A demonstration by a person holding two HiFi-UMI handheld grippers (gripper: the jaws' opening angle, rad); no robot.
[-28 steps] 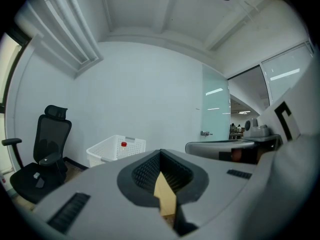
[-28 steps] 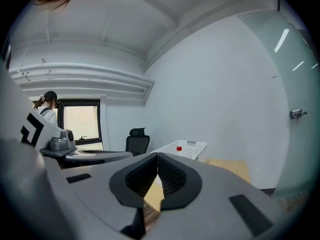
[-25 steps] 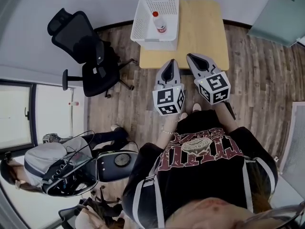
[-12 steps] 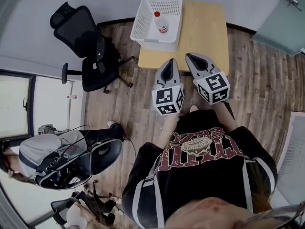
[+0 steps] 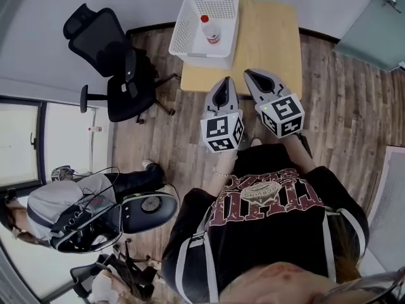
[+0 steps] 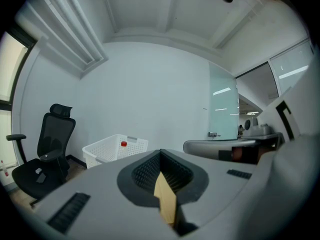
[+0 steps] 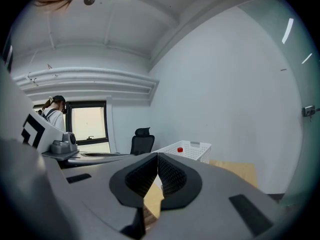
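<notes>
My left gripper [image 5: 222,84] and right gripper [image 5: 249,75] are held side by side in the air at the near edge of a small wooden table [image 5: 269,40]. Both point toward it. In the left gripper view the left gripper [image 6: 161,156] has its jaws pressed together with nothing between them. The right gripper [image 7: 157,159] is likewise shut and empty. A white slotted basket [image 5: 223,8] stands on the table's far left corner. It holds a bottle with a red cap [image 5: 210,30], which also shows in the basket [image 6: 115,151] in the left gripper view.
A black office chair [image 5: 114,59] stands left of the table on the wood floor. Another person [image 5: 60,214] is at the lower left beside a second chair [image 5: 149,208]. A glass door [image 5: 380,18] is at the far right. White walls lie behind the table.
Both grippers stay shut and have barely shifted, turning slightly. The person and chair at the lower left have moved a little.
</notes>
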